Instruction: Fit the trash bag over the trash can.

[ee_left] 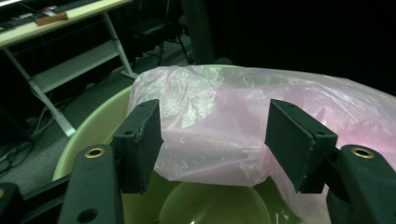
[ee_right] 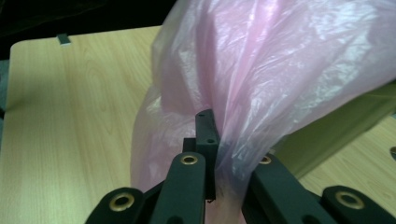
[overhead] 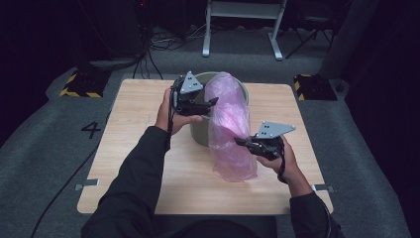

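Note:
A translucent pink plastic bag [overhead: 228,124] lies partly over the rim of a green bin [overhead: 200,131] on the wooden table [overhead: 148,163] and trails down to the tabletop in front of it. My left gripper [overhead: 214,101] hovers at the bin's near-left rim. In the left gripper view its jaws stand open [ee_left: 215,140], with the bag's edge [ee_left: 224,121] just beyond them over the bin's hollow [ee_left: 93,130], untouched by the pads. My right gripper [overhead: 240,142] is shut on a fold of the bag [ee_right: 280,70] at its right side, jaws pinched together [ee_right: 212,140].
The bin [ee_right: 327,135] stands near the table's far edge. A white-framed desk [overhead: 242,15] and loose cables lie on the floor beyond. Yellow-and-black striped blocks [overhead: 79,84] [overhead: 314,87] sit at both far corners. The table's left part [ee_right: 70,116] is bare wood.

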Motion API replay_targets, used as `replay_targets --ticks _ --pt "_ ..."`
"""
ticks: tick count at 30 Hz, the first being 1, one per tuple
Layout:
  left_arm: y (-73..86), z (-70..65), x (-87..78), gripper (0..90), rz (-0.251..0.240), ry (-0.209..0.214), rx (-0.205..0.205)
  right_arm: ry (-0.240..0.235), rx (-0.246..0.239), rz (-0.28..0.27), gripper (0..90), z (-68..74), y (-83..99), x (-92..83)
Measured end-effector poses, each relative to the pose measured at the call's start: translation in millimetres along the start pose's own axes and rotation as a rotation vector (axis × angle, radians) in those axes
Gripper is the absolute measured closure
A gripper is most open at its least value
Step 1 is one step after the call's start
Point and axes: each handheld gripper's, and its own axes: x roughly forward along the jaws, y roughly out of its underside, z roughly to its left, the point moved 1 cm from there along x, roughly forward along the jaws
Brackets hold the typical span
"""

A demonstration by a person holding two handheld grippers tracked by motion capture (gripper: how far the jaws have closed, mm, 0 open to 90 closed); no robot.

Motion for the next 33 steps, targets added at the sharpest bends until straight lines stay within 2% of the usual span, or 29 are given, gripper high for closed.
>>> replay_targets --ticks 2,6,12,18,22,26,29,30,31,33 --pt "3.1 2.7 -1.0 35.9 0.013 -0.026 -0.001 0.015 0.020 -0.020 88.3 -3.1 -0.1 -3.5" --pt "8.9 6.0 -6.8 36.4 -0.005 -0.016 -0.015 0.045 0.052 -0.047 87.9 -10.2 -2.7 -8.7" --pt "14.3 -1.8 -18.8 36.7 -0.025 -0.003 0.014 0.082 0.072 -0.064 86.5 -17.9 -12.7 -13.1" --pt "17.9 -16.8 -24.4 35.5 -0.029 0.060 0.043 0.084 0.084 -0.049 86.0 -28.7 -20.7 -7.4" --pt "16.0 -26.8 -19.7 35.0 -0.027 0.103 0.063 0.087 0.090 -0.031 84.4 -33.0 -21.8 -2.1" --pt "14.8 -32.9 -10.6 35.2 -0.009 0.123 0.075 0.093 0.087 -0.029 84.2 -33.7 -22.8 -0.3" --pt "14.3 -35.3 -5.7 42.9 0.002 0.106 0.085 0.097 0.081 -0.028 83.3 -34.0 -24.4 -0.8" --pt "14.2 -36.2 -4.4 50.2 0.011 0.084 0.097 0.100 0.078 -0.029 82.7 -34.1 -25.1 -1.1" --pt "13.9 -36.1 -3.9 58.2 0.018 0.080 0.105 0.102 0.077 -0.030 82.2 -34.1 -26.0 -1.6" --pt "13.8 -36.7 -2.8 67.4 0.028 0.085 0.129 0.107 0.072 -0.029 81.3 -34.4 -27.1 -2.2"
